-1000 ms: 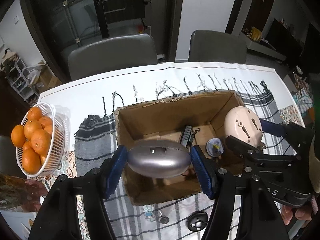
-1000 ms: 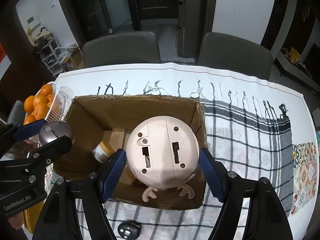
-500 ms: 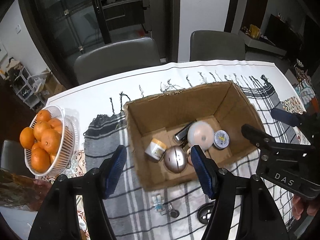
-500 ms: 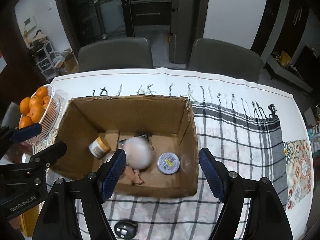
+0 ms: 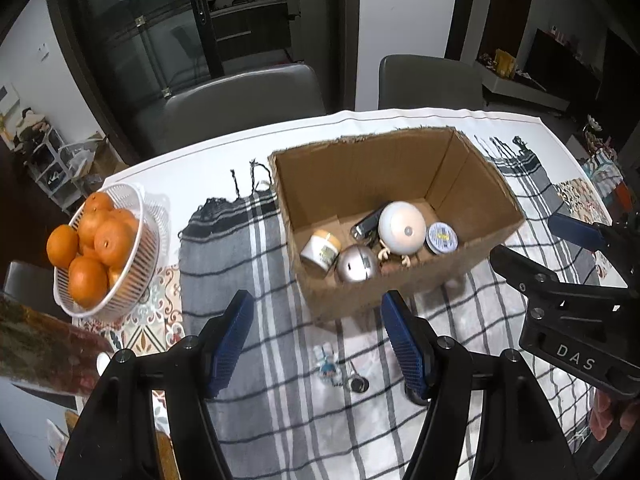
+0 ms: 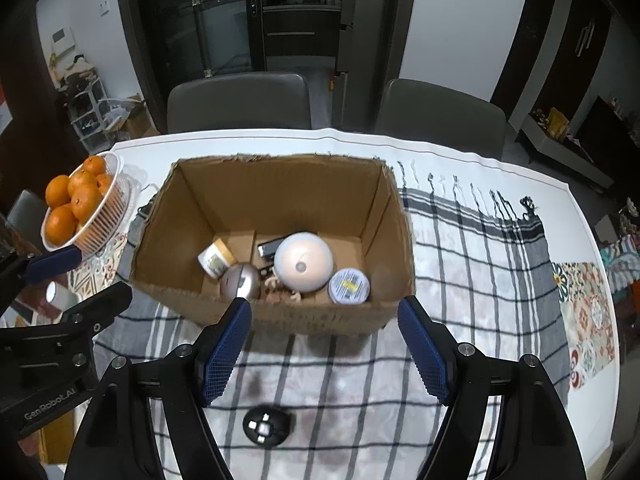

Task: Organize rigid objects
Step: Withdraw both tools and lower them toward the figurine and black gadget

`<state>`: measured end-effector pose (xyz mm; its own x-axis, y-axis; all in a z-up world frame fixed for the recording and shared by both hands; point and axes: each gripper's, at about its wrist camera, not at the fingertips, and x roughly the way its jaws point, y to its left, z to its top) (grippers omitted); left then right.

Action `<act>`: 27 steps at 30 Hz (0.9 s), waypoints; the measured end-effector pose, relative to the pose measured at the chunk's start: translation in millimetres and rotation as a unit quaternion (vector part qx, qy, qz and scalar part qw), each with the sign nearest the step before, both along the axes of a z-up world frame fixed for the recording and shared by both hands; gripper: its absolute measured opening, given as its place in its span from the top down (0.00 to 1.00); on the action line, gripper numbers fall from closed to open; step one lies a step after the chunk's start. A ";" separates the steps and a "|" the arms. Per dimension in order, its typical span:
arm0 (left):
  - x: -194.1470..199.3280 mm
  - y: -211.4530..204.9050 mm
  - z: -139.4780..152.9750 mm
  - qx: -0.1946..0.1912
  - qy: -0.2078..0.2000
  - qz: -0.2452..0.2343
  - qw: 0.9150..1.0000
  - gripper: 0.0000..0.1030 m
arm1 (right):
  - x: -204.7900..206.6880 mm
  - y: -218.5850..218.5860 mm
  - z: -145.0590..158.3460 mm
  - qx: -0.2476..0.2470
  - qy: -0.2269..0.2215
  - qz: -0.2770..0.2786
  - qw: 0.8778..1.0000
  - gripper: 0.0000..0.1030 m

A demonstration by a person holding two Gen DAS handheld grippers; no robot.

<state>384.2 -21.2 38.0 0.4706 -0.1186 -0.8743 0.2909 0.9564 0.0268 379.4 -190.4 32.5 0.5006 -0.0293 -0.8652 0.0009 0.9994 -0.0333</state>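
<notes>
Now both grippers hang half-open and empty, and the round black gadget [image 6: 266, 426] near the cloth's [image 6: 480, 280] front edge lies just below the right gripper [image 6: 324, 342], nearer than the left gripper [image 5: 316, 338].

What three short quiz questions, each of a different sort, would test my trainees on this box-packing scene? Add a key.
1. True or false: the left gripper holds the silver egg-shaped object.
2. Multiple choice: where does the round black object lie? A) in the cardboard box B) on the checked cloth near the grippers C) in the white basket
3. Fill in: the white basket holds ____.

Key
1. False; both the left and the right gripper are open and empty, and the egg lies in the box.
2. B
3. oranges
</notes>
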 end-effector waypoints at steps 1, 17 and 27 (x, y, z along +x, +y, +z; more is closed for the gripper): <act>-3.6 1.9 -0.7 0.000 0.000 0.000 1.000 0.36 | -3.5 1.3 -0.1 -0.001 -0.001 0.000 1.000 0.26; -42.0 23.5 -15.6 -0.019 0.017 -0.004 1.000 0.36 | -51.3 26.7 -7.0 0.000 0.010 0.012 1.000 0.26; -47.3 29.5 -38.0 -0.028 0.044 -0.008 0.999 0.37 | -64.9 35.1 -30.0 0.015 0.049 0.007 0.999 0.26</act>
<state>336.8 8.3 0.1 0.3907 -0.1757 -0.9036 0.3055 0.9507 -0.0527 314.5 -155.4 2.5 0.4130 0.0039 -0.9107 -0.0154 0.9999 -0.0027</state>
